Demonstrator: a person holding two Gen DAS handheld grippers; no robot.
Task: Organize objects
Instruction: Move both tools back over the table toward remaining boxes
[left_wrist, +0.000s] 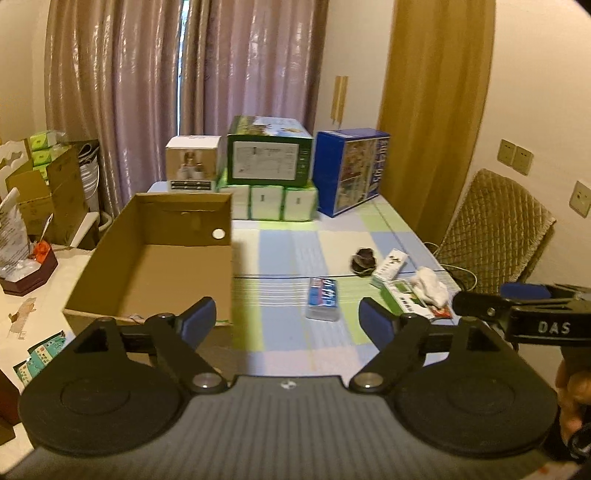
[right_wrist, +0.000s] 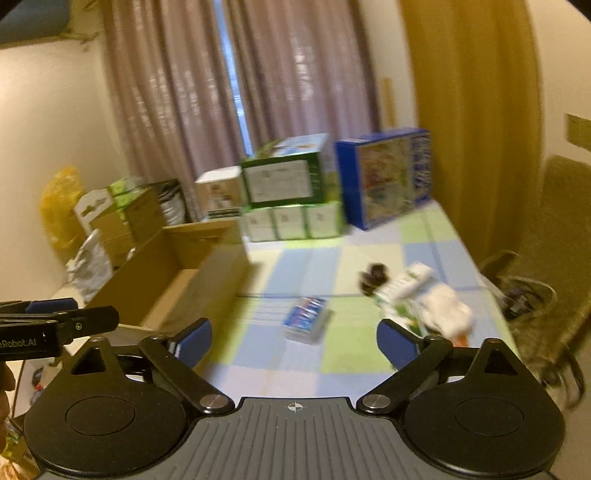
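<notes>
Both hand-held grippers, left (left_wrist: 286, 319) and right (right_wrist: 293, 341), gaped wide, holding nothing. The blue pack (left_wrist: 323, 297) lay on the counter (left_wrist: 280, 258) straight ahead of each, long axis pointing away, box (left_wrist: 162, 258) to its left.

A dimly lit room with cream walls (left_wrist: 362, 55). At the back, mauve pleated curtains (left_wrist: 122, 92) hang closed except for a narrow gap showing pale daylight. To the right hangs a mustard-yellow curtain (left_wrist: 436, 110). A table (left_wrist: 295, 347) covered in a checked cloth of blue, green and white squares fills the middle. At its right side stands a chair (left_wrist: 495, 229) draped in a quilted tan cover. Beige wall switches (left_wrist: 515, 157) sit on the right wall. Cardboard cartons (left_wrist: 55, 195) are stacked in the left corner.
</notes>
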